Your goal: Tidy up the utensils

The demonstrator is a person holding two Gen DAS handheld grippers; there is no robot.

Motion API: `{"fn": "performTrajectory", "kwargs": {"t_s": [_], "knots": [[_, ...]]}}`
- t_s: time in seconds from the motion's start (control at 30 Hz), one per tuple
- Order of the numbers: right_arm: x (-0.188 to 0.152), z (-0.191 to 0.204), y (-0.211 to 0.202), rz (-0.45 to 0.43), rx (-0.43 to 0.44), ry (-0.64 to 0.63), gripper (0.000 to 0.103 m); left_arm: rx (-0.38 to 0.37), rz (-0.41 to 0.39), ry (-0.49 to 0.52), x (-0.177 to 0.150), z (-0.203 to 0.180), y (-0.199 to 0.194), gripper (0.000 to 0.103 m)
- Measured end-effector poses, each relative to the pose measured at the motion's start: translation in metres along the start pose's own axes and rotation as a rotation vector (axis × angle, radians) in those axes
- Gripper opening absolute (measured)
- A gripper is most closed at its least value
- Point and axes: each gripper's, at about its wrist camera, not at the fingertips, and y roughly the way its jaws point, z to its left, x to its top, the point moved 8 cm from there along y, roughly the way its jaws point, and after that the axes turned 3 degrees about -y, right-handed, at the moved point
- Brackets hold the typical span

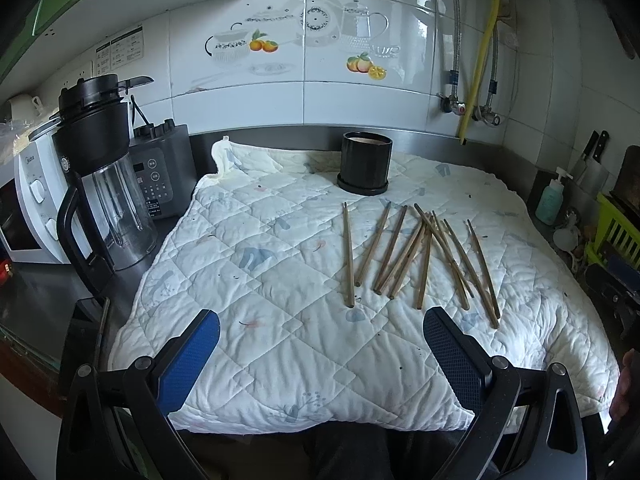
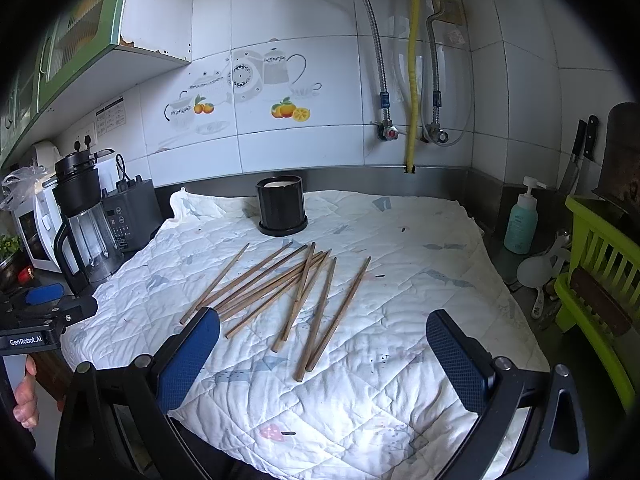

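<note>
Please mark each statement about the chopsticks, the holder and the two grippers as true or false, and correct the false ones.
1. The chopsticks lie on the quilted cloth. True.
2. Some chopsticks already stand in the black holder. False: none are seen in it; all lie on the cloth.
3. The right gripper is open and empty. True.
4. The left gripper holds a chopstick. False: it is open and empty.
5. The holder stands behind the chopsticks, near the wall. True.

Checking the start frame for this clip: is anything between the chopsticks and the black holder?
Nothing visible. Only bare quilted cloth separates the chopsticks from the black holder behind them. Both grippers, left and right, are open and empty.
</note>
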Motion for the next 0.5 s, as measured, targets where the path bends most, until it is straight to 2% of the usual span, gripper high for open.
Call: {"fn": "performTrajectory", "kwargs": {"t_s": [0.5], "knots": [[-0.002, 0.0003, 0.0041, -0.001, -0.02, -0.013, 0.103, 0.03, 0.001, -0.008, -0.0016, 0.004, 0.003, 0.103]]}}
